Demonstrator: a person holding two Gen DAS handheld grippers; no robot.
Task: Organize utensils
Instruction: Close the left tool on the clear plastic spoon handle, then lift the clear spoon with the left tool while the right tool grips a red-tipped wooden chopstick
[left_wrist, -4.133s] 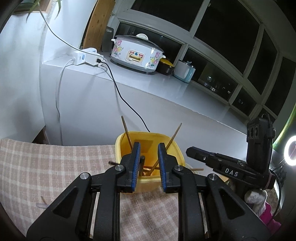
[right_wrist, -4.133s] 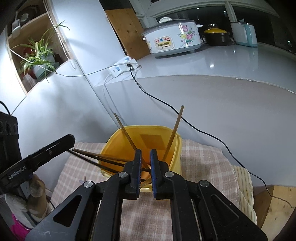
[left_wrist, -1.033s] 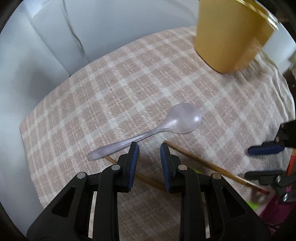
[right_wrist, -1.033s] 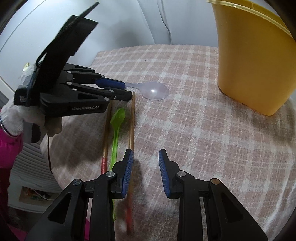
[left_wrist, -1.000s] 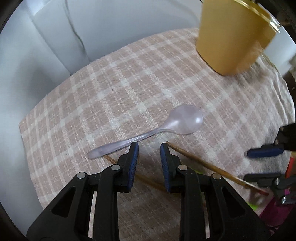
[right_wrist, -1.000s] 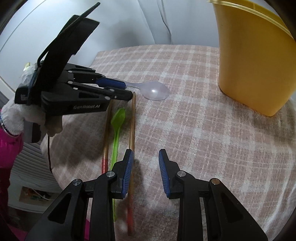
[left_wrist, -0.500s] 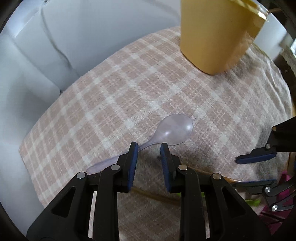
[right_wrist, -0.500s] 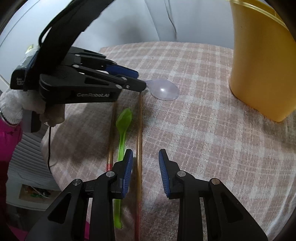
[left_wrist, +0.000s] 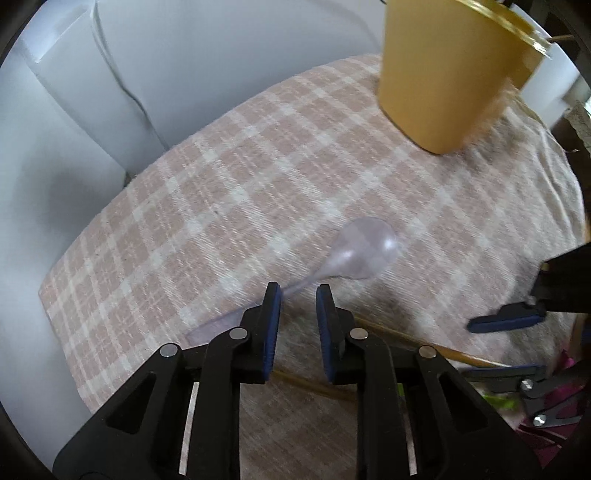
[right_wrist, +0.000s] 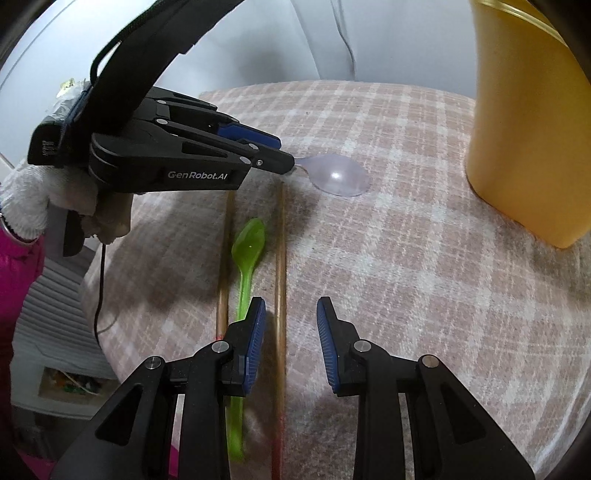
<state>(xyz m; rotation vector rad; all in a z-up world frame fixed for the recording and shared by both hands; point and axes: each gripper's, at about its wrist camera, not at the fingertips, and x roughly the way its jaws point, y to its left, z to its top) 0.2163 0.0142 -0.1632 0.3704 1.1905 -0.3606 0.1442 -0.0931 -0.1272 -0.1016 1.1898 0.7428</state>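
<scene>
A clear plastic spoon (left_wrist: 364, 248) lies on the checked cloth; its bowl also shows in the right wrist view (right_wrist: 338, 178). My left gripper (left_wrist: 297, 291) is open, its jaws either side of the spoon's handle; it also shows in the right wrist view (right_wrist: 282, 155). My right gripper (right_wrist: 290, 306) is open over a wooden chopstick (right_wrist: 280, 266). A green spoon (right_wrist: 248, 251) and a second chopstick (right_wrist: 225, 258) lie just to its left. The yellow container (right_wrist: 524, 122) stands at the right, and at the top right in the left wrist view (left_wrist: 439, 74).
The checked cloth (left_wrist: 236, 192) covers the table, with a white wall and a cable (left_wrist: 122, 77) behind it. The table's left edge drops off beside the chopsticks (right_wrist: 107, 295). My right gripper's blue fingertips (left_wrist: 502, 321) show at the right edge of the left wrist view.
My left gripper has moved forward along the clear spoon's handle toward its bowl. My right gripper has shifted closer over the right-hand chopstick. Both stay open.
</scene>
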